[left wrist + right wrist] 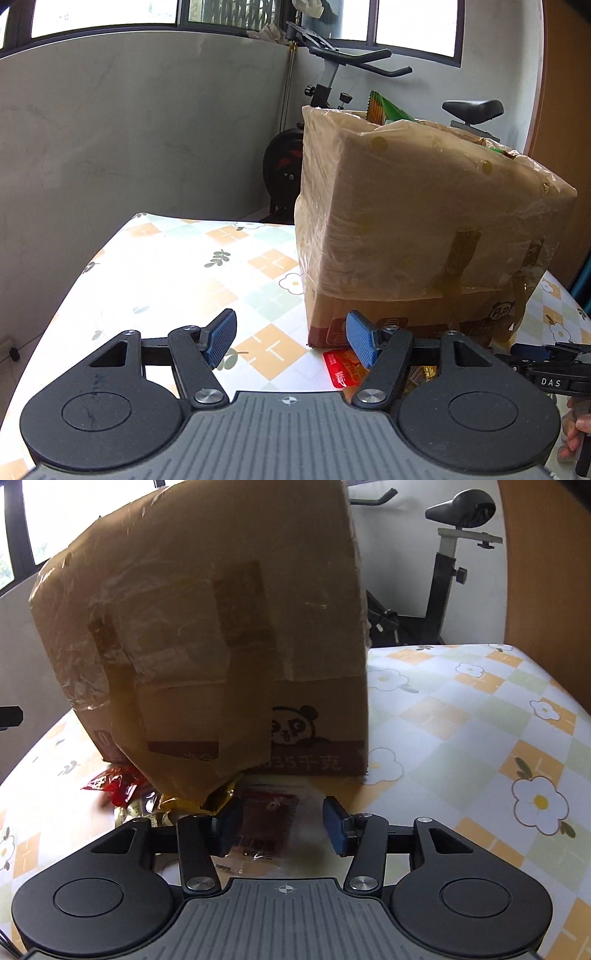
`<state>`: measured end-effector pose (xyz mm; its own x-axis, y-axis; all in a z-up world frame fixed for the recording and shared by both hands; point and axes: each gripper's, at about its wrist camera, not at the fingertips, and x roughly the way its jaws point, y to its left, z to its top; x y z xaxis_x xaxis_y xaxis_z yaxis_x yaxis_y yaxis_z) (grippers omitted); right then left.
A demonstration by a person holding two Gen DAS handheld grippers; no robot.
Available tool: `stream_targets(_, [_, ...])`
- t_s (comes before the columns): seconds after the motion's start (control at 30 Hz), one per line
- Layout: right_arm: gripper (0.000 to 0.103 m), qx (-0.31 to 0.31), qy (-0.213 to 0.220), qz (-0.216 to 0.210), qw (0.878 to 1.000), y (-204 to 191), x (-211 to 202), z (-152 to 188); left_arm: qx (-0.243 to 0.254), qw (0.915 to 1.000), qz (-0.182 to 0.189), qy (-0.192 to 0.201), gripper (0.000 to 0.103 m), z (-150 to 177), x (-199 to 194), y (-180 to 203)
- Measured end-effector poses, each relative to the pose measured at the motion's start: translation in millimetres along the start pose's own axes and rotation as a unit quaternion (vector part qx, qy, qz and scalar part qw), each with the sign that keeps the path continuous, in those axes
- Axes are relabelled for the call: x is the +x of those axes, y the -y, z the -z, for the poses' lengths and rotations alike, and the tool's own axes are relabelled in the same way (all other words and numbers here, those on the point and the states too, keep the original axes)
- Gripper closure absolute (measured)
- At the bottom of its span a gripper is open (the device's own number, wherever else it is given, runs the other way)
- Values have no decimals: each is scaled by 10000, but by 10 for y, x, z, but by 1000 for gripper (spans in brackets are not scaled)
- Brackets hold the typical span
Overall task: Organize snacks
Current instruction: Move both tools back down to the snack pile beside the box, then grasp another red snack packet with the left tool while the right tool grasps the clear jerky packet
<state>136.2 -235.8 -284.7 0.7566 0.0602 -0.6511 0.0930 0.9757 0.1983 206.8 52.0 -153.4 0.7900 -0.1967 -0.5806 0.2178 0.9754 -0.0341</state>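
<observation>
A tall cardboard box (pixel 417 221) wrapped in clear tape stands on the flower-patterned table (pixel 177 266), with green snack bags (pixel 388 109) sticking out of its top. My left gripper (pixel 291 338) is open over the table at the box's near left corner, and a red snack packet (pixel 341 369) lies just under its right finger. In the right wrist view the box (pixel 207 627) fills the frame. A red packet (pixel 114 786) and a gold packet (pixel 207 801) lie at its foot. My right gripper (pixel 282 825) is open, with a flat brown packet (pixel 267 823) on the table between its fingers.
An exercise bike (pixel 332 74) stands behind the table against a grey wall under windows. The table's left edge (pixel 74 280) and far right edge (pixel 546 672) are close. A person's hand (pixel 576 432) holds the other gripper at the right margin.
</observation>
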Motion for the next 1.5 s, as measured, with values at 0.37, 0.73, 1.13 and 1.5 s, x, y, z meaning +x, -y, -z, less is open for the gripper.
stream_targets(0.37, [62,-835,-74,307,9960,-241,141,62,-177,9996,70,-204,35,136,203,98])
stream_targets(0.73, [64,-689,78,227,9973,-138,90,88,-228,9977,344,-542,34,237,693,446])
stream_targets(1.13, [63,-681,103,175,9975,-113,75,101,-142,9975,92,-686,34,423,1005,568])
stream_targets(1.5, [64,-630,95,128,9979,-89,71,89,144,9975,312,-610,51,718,653,600])
